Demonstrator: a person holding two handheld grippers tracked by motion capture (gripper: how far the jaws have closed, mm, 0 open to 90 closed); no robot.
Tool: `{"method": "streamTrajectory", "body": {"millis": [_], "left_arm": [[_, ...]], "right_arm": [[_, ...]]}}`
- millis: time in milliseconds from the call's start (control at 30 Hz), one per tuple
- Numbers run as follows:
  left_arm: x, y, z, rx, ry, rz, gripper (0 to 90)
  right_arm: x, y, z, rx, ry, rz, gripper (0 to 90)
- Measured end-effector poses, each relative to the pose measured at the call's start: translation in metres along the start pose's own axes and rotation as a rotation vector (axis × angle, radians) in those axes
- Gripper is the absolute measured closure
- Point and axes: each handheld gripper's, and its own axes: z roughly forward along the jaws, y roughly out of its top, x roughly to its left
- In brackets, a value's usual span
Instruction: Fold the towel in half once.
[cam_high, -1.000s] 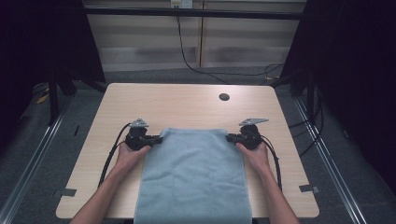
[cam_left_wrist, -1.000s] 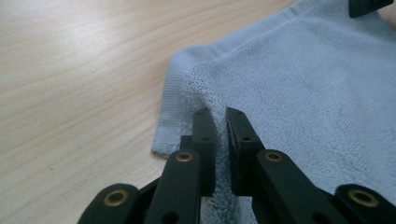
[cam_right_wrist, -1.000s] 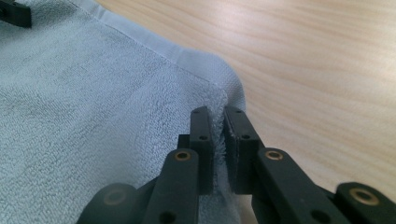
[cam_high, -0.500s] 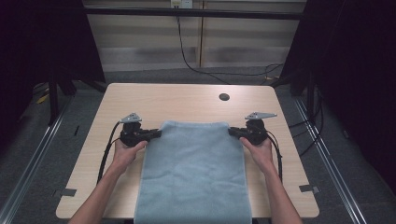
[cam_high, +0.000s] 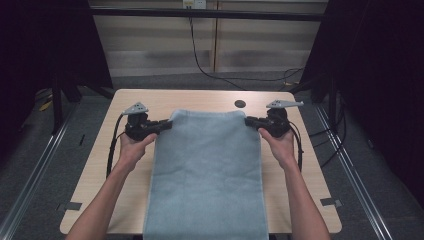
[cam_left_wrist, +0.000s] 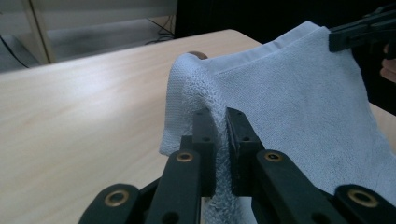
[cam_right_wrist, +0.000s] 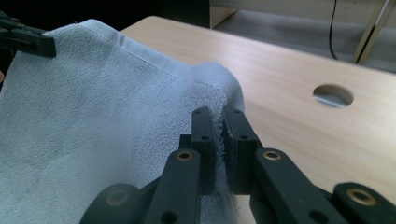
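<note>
High view: left gripper (cam_high: 167, 124) & right gripper (cam_high: 248, 120) each clamp towel (cam_high: 207, 170) corners – table (cam_high: 200, 99) hole (cam_high: 240, 104) (beyond) unobstructed.

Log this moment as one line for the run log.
left gripper: shut on towel far left corner | right gripper: shut on far right corner | towel: far edge lifted, near end hangs over table edge

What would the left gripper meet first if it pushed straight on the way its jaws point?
The light blue towel itself: the left gripper is shut on one far corner and points across the cloth. Beyond it is probably the right gripper, though depth is unclear.
</note>
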Motion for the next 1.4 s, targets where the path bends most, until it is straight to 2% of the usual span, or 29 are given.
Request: {"method": "streamTrajectory", "body": {"millis": [100,167,233,333,467,533,633,667,767,867,967,1033,1067,1133,1200,1267,1300,1400], "left_arm": [[-0.001,0.016,0.000,-0.024,0.002,0.007,83.8],[-0.001,0.028,-0.003,-0.041,0.007,0.010,83.8],[-0.001,0.039,-0.006,-0.046,0.001,0.028,84.0],[0.000,0.054,-0.013,-0.072,-0.014,0.039,84.1],[-0.002,0.070,-0.018,-0.090,-0.002,0.057,84.1],[-0.009,0.072,-0.023,-0.120,-0.033,0.059,84.1],[-0.024,0.062,-0.026,-0.118,-0.044,0.112,84.1],[-0.028,0.057,-0.026,-0.112,-0.050,0.120,84.1],[-0.034,0.041,-0.028,-0.100,-0.063,0.115,84.1],[-0.038,0.030,-0.035,-0.074,-0.065,0.139,84.1],[-0.041,0.024,-0.048,-0.074,-0.069,0.132,84.1],[-0.046,0.020,-0.059,-0.103,-0.081,0.130,84.1],[-0.050,0.018,-0.064,-0.106,-0.085,0.141,84.1],[-0.058,0.013,-0.072,-0.096,-0.109,0.151,84.1],[-0.064,0.004,-0.079,-0.097,-0.105,0.164,84.1],[-0.067,-0.007,-0.083,-0.086,-0.111,0.143,84.1],[-0.068,-0.013,-0.085,-0.075,-0.107,0.154,84.1],[-0.071,-0.033,-0.089,-0.037,-0.120,0.136,84.1]], "right_arm": [[-0.001,0.018,-0.004,-0.008,-0.016,-0.015,84.1],[-0.003,0.030,-0.009,-0.031,-0.020,-0.010,84.1],[-0.003,0.041,-0.013,-0.045,-0.025,-0.017,84.2],[-0.001,0.055,-0.019,-0.067,-0.028,-0.031,84.2],[0.000,0.069,-0.025,-0.083,-0.036,-0.042,84.2],[-0.001,0.074,-0.030,-0.105,-0.039,-0.038,84.2],[0.005,0.070,-0.036,-0.135,-0.004,-0.033,84.2],[0.010,0.064,-0.037,-0.136,0.009,-0.046,84.2],[0.018,0.046,-0.039,-0.128,0.035,-0.046,84.2],[0.025,0.026,-0.045,-0.127,0.065,-0.040,84.2],[0.032,0.011,-0.056,-0.119,0.068,-0.056,84.3],[0.039,0.005,-0.066,-0.128,0.067,-0.081,84.3],[0.043,0.003,-0.070,-0.132,0.071,-0.084,84.3],[0.051,0.000,-0.079,-0.128,0.082,-0.097,84.3],[0.059,-0.004,-0.087,-0.125,0.088,-0.110,84.3],[0.068,-0.011,-0.096,-0.119,0.097,-0.121,84.3],[0.070,-0.015,-0.099,-0.115,0.098,-0.122,84.3],[0.075,-0.033,-0.104,-0.085,0.109,-0.096,84.3]]}}
